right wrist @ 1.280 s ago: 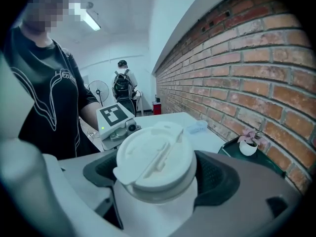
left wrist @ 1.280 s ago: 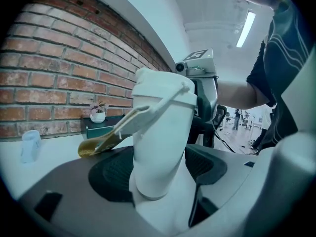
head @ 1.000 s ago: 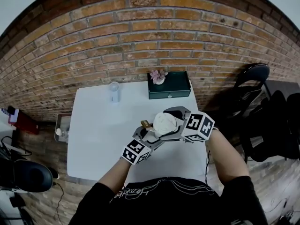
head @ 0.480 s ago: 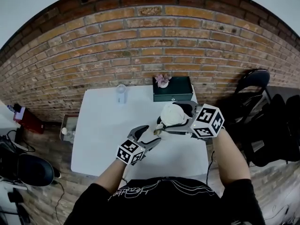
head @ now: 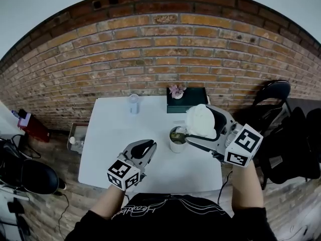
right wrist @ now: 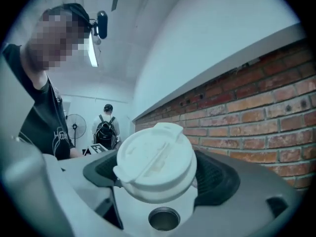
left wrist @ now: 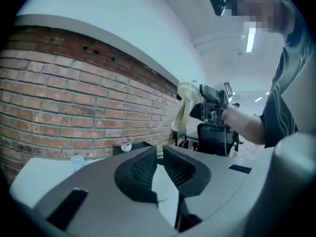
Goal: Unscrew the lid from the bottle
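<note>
While right gripper clamps round white plastic lid above table, left gripper empty: ribbed black jaws just closed, nearly touching. Open bottle, short cylinder, near table's right edge, seen in head view only. Lid's raised centre ridge seen in right gripper view only.

White rectangular table against the brick wall, carrying a clear plastic cup near the far edge, a dark green box at the far right corner, and the open bottle upright right of centre, all well apart.
</note>
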`<action>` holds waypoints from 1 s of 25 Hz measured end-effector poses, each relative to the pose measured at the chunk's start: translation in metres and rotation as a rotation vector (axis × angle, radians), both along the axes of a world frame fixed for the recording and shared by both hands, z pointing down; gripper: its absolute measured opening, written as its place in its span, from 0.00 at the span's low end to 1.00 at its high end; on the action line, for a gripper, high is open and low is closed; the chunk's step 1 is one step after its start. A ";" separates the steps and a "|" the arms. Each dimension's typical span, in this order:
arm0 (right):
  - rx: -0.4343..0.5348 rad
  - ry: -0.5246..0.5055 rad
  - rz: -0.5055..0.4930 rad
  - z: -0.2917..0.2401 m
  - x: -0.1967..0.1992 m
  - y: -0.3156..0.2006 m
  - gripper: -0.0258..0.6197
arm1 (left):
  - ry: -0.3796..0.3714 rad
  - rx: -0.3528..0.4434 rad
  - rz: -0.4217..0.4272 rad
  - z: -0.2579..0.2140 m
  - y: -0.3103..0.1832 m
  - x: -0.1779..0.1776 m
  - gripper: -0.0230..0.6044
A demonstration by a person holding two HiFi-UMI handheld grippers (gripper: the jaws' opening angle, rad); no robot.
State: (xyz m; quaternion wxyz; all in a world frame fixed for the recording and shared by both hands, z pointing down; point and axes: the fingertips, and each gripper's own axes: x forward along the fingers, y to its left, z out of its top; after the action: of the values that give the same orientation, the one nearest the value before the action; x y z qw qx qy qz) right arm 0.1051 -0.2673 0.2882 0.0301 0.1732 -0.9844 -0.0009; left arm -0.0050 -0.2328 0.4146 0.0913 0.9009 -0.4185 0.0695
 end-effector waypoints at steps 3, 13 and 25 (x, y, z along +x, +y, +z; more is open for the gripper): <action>0.045 -0.095 0.060 -0.026 0.009 0.017 0.73 | 0.108 0.061 0.018 -0.052 0.015 -0.004 0.11; 0.005 -0.151 0.245 -0.015 0.014 0.081 0.73 | 0.232 0.020 0.071 -0.119 0.057 -0.026 0.09; -0.132 -0.125 0.349 0.031 -0.019 0.172 0.73 | 0.224 -0.070 0.115 -0.087 0.136 -0.048 0.09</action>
State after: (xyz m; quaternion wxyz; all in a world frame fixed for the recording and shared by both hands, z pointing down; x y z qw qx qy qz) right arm 0.0858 -0.0957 0.3194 -0.0201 0.3388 -0.9373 0.0797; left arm -0.0534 -0.0972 0.3278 0.1648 0.9217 -0.3509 -0.0120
